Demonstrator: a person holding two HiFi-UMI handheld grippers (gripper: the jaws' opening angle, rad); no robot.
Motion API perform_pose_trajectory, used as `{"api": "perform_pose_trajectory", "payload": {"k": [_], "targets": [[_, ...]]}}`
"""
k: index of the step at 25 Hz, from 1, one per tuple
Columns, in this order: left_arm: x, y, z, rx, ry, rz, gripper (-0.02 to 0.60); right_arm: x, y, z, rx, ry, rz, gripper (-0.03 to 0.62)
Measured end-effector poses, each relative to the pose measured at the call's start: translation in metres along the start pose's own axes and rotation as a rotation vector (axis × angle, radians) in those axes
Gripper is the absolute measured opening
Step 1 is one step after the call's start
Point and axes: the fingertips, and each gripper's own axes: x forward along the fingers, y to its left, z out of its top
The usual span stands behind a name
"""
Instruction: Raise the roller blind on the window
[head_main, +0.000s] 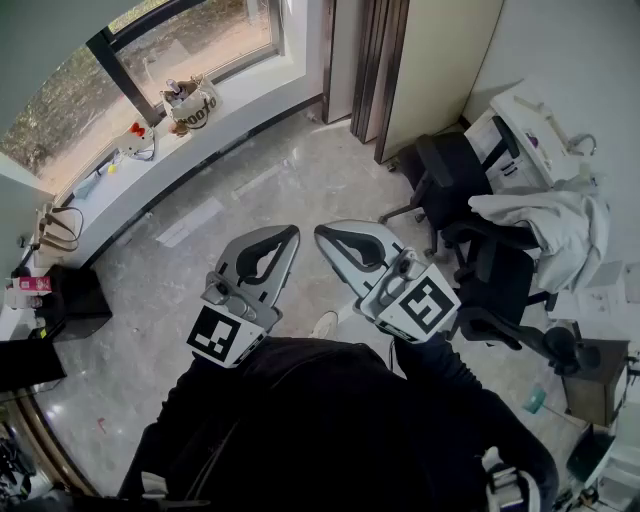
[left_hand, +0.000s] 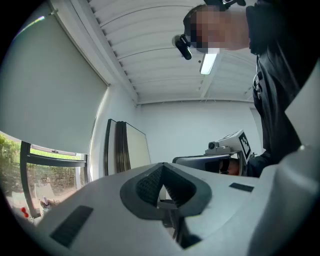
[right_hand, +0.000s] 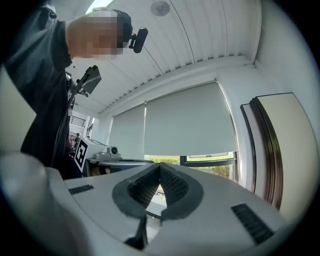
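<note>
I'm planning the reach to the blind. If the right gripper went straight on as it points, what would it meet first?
Probably the window: the right gripper aims about at the roller blind's lower edge, with nothing seen between. Depth is unclear.

Right gripper (right_hand: 159, 176), jaws together and empty, faces the roller blind (right_hand: 190, 120).

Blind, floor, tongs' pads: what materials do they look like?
Blind: probably fabric or vinyl, matte pale grey. It hangs flat with no gloss.
Floor: likely polished stone or tile, grey and marbled. Window light reflects off it.
Pads: look like dark rubber, matte, with a fine ridged texture.
</note>
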Motion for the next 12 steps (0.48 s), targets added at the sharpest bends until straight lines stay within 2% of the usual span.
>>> {"api": "perform_pose_trajectory", "payload": {"k": [4,12], "targets": [[0.008,-0.008,-0.008,0.002,0.034,0.045,0.006,-0.014,-0.009,-0.001,-0.018,-0.04,-0.019,0.002],[0.041,-0.017,-0.016,-0.03,0.044,0.049,0.006,-0.033,-0.036,-0.006,0.01,-0.035,0.002,0.002]]}}
